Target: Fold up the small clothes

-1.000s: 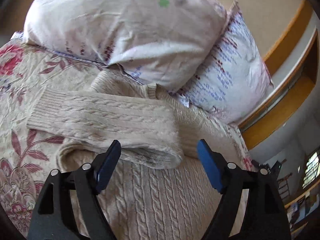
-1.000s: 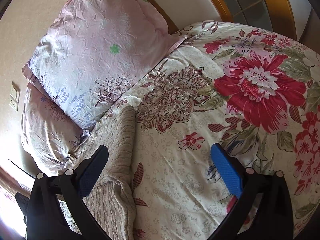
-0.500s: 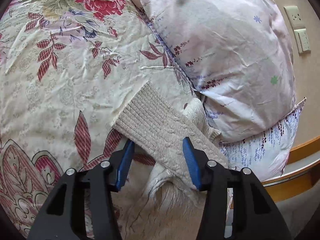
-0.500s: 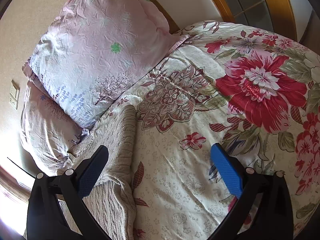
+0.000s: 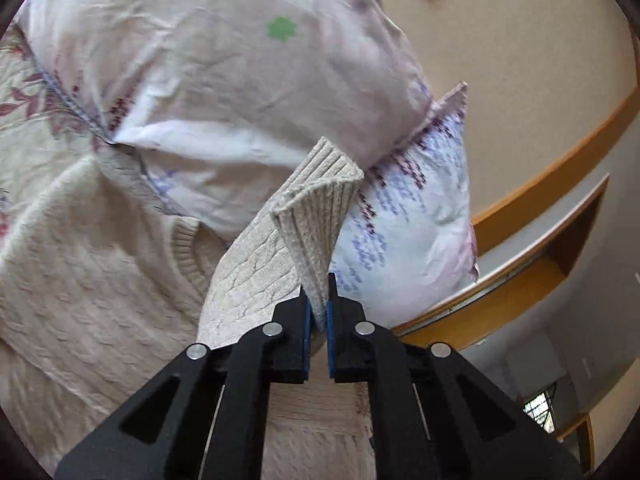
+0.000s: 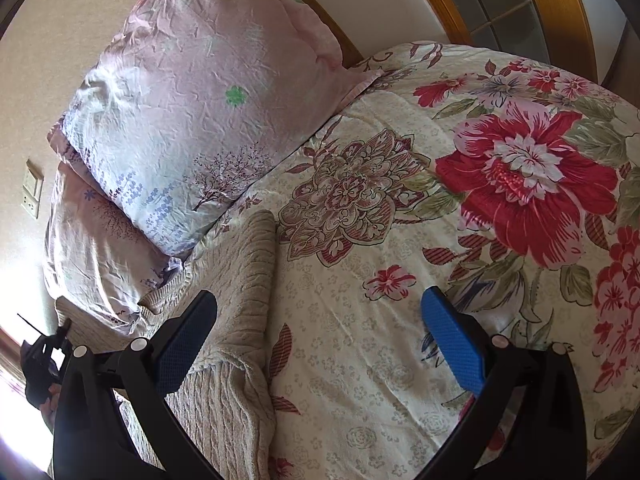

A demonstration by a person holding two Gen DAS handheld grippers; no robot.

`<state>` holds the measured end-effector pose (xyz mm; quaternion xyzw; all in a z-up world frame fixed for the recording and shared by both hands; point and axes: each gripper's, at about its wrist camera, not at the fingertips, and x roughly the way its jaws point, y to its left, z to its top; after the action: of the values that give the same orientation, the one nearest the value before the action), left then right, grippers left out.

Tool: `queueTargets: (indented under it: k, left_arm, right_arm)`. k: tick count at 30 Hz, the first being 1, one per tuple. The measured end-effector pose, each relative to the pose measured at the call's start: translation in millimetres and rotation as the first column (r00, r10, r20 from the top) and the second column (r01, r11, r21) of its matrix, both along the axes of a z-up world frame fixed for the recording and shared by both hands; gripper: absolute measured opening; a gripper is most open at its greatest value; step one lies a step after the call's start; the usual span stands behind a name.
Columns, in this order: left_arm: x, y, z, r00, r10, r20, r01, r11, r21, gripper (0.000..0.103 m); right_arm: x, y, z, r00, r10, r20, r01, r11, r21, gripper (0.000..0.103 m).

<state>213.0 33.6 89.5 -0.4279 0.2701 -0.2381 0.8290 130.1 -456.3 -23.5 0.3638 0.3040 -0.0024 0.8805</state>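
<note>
Sweater (image 5: 100, 280), cream cable-knit, lay flat on the floral bedspread (image 6: 400, 320) with its neckline up against the stacked pillows (image 5: 220, 80). Its sleeve cuff (image 5: 320, 208) was pinched in the left gripper (image 5: 318, 312): jaws had just closed onto the ribbed end, pads clamped on the knit, cuff fanning out above them. Grip at the cuff probably gave control of the whole sleeve for swinging it across the body as a fold. Left gripper pointed nearly level toward the pillows, sleeve lifted off the body and trailing back down to the shoulder. Right gripper (image 6: 320, 340) sat wide apart, nothing between the jaws, angled down over the bedspread just right of the sweater's edge, likely waiting its turn.
</note>
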Motion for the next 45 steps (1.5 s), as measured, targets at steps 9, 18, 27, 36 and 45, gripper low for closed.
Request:
queueTargets:
  k: [9, 18, 27, 36, 45]
  left_arm:
    - [5.4, -163.1, -52.4, 0.933, -0.325, -0.155, 0.36, 0.86, 0.363, 0.008]
    - [-31.8, -120.0, -32.0, 0.954, -0.299, -0.034, 0.227, 0.64, 0.735, 0.081]
    - [24.4, 33.8, -43.1, 0.989, 0.124, -0.077, -0.006, 0.559, 0.829, 0.07]
    - [43.8, 84.2, -76.8, 0.968, 0.138, -0.208, 0.074, 0.639, 0.766, 0.057]
    - [61.8, 77.8, -87.4, 0.963, 0.11, -0.247, 0.123, 0.635, 0.763, 0.045]
  right_arm:
    - [2.0, 1.7, 0.1, 1.0, 0.008, -0.004, -0.008, 1.0, -0.011, 0.102]
    - [-13.9, 3.4, 12.0, 0.994, 0.029, 0.106, -0.031, 0.999, 0.014, 0.102]
    - [34.8, 88.7, 47.8, 0.927, 0.376, 0.002, -0.375, 0.925, -0.066, 0.09]
    - [68.4, 110.4, 16.9, 0.899, 0.418, -0.133, -0.427, 0.902, -0.055, 0.04]
    - [64.3, 131.1, 9.9, 0.874, 0.465, -0.141, -0.482, 0.867, -0.129, 0.011]
